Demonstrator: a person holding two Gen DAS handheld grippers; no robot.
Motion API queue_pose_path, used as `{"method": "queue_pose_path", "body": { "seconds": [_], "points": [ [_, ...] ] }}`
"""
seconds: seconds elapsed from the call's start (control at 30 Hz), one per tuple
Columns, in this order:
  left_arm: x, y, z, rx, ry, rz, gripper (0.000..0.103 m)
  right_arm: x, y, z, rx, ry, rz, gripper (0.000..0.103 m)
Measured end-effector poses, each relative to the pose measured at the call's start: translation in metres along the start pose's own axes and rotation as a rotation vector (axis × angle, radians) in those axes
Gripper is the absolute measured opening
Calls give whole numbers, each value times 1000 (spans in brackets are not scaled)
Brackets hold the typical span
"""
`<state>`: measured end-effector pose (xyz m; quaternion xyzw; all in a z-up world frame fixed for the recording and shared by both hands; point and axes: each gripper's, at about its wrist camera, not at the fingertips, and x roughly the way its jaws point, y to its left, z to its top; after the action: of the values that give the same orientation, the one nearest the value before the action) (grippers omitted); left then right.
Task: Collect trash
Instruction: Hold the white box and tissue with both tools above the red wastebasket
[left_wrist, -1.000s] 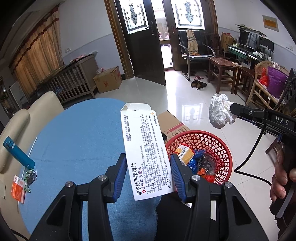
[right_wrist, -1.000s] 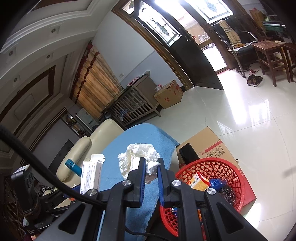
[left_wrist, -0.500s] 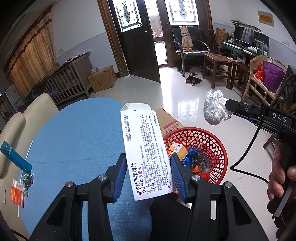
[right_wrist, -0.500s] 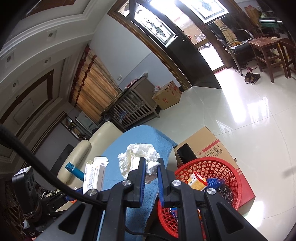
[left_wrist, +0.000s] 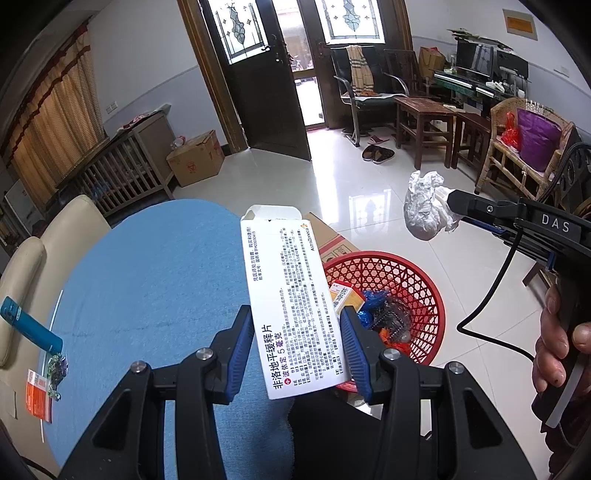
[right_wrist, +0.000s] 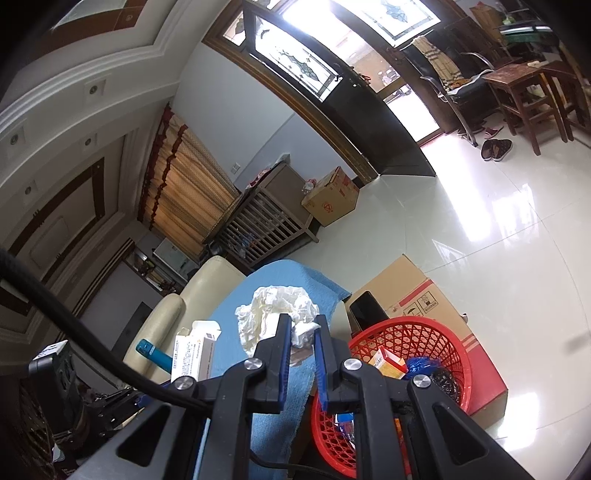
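My left gripper (left_wrist: 295, 325) is shut on a white medicine box (left_wrist: 291, 295) printed with dark text, its top flap open, held over the edge of the blue-covered table (left_wrist: 147, 288). My right gripper (right_wrist: 300, 328) is shut on a crumpled white tissue (right_wrist: 275, 308); in the left wrist view that tissue (left_wrist: 426, 210) hangs beyond the red mesh basket (left_wrist: 413, 280), which stands on the floor and holds several bits of trash. The basket (right_wrist: 436, 332) lies just right of my right gripper, and the medicine box (right_wrist: 192, 354) shows at lower left.
A blue lighter (left_wrist: 29, 325), a small green-wrapped item (left_wrist: 55, 369) and an orange packet (left_wrist: 38, 400) lie at the table's left. A flat cardboard box (right_wrist: 413, 295) with a dark phone (right_wrist: 369, 310) on it sits behind the basket. A cream sofa (left_wrist: 55, 236) borders the table.
Both grippers have drifted slightly sideways with their loads, so the basket and tissue sit a little further left in the left wrist view. Grips are unchanged.
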<state>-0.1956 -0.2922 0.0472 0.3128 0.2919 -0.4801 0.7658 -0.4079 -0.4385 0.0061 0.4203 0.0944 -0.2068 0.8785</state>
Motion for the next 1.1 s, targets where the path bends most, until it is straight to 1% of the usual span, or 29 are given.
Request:
{"method": "queue_pose_path", "body": {
  "seconds": [0.27,0.5,0.77,1.1],
  "points": [
    [7,-12,5,24,14,-12,49,-4,-15,0,30,-7,-6,13],
    [11,-13,7,24,22,-22,49,-7,-23,1,46,-11,-23,13],
    [19,-2,5,-10,42,-48,49,-1,-15,-6,-34,-2,-97,13],
    [27,-3,3,-18,46,-17,49,4,-18,-11,-41,19,-104,13]
  ]
}}
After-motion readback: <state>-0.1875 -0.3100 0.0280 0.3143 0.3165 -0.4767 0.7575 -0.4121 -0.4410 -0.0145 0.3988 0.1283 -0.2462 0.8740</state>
